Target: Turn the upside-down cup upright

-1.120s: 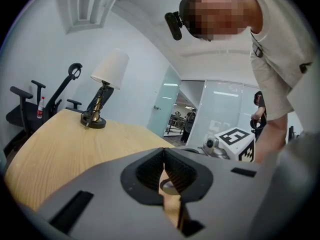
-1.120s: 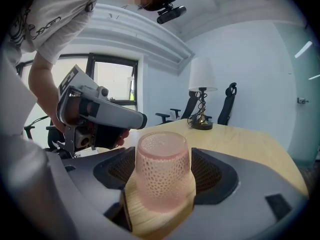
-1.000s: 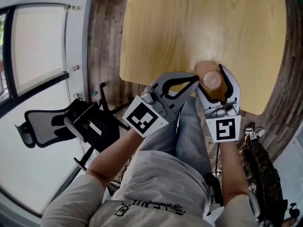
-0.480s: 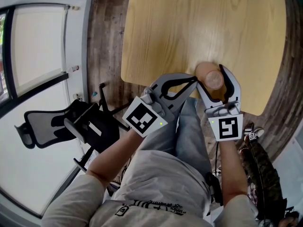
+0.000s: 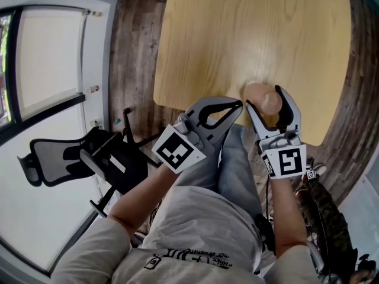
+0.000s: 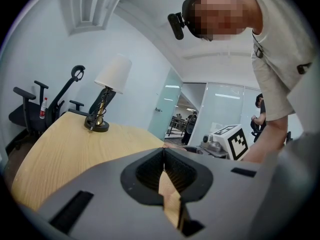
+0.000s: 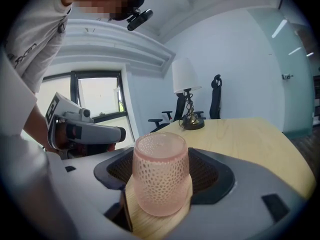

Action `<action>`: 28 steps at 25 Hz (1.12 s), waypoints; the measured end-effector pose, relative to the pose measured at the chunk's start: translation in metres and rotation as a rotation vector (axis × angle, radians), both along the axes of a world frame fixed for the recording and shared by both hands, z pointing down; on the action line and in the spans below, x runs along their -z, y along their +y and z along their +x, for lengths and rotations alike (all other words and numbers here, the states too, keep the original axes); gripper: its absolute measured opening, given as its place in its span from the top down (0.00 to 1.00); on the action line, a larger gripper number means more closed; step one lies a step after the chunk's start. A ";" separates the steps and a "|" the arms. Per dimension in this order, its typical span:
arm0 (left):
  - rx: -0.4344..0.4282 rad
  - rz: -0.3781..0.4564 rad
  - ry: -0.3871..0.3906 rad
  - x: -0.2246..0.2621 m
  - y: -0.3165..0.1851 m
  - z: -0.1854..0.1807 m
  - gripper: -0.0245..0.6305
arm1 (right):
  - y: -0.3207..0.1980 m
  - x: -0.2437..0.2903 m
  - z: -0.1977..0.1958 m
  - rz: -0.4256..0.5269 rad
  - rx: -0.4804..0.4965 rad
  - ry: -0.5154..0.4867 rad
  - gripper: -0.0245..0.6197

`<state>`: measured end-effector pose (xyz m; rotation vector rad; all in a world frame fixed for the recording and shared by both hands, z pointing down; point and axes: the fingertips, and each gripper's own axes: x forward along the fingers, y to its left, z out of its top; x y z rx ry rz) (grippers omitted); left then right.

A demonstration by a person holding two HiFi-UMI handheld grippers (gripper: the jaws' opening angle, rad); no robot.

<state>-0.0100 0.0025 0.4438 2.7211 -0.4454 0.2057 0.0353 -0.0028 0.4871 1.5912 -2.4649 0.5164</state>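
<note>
A pink dimpled glass cup (image 5: 269, 99) stands on the wooden table (image 5: 237, 34) close to its near edge, closed end up. My right gripper (image 5: 262, 94) has one finger on each side of the cup, with the pads against its sides. In the right gripper view the cup (image 7: 161, 174) fills the space between the dark ribbed pads (image 7: 212, 171), its lower end on the wood. The fingertips behind it are hidden. My left gripper (image 5: 240, 103) hangs just left of the cup at the table's edge, shut and empty. Its closed tips (image 6: 164, 151) point across the table (image 6: 60, 149).
A lamp (image 6: 105, 99) with a white shade stands at the table's far end; it is also visible in the right gripper view as the lamp (image 7: 187, 99). A black office chair (image 5: 77, 152) is on the floor to the left. A dark bag (image 5: 331, 218) lies at the right.
The right gripper has rolled a little about its own line, so its marker cube now sits tilted. The cup stays in place on the table. The left gripper has kept still.
</note>
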 end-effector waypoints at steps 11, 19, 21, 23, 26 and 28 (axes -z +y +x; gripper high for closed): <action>0.007 -0.004 0.018 0.018 0.004 0.000 0.95 | 0.000 0.020 0.011 -0.052 -0.098 -0.263 0.46; 0.005 0.019 0.034 0.034 0.004 -0.003 0.95 | 0.000 0.035 0.024 -0.108 -0.210 -0.598 0.46; 0.000 0.028 0.037 0.039 0.006 -0.003 0.95 | 0.000 0.039 0.028 -0.119 -0.233 -0.688 0.46; -0.006 0.028 0.039 0.042 0.008 -0.003 0.95 | 0.002 0.042 0.031 -0.132 -0.250 -0.769 0.46; -0.009 0.020 0.051 0.045 0.010 -0.004 0.95 | 0.004 0.046 0.036 -0.140 -0.266 -0.861 0.46; -0.018 0.021 0.052 0.046 0.013 -0.004 0.95 | 0.006 0.047 0.039 -0.145 -0.286 -0.944 0.46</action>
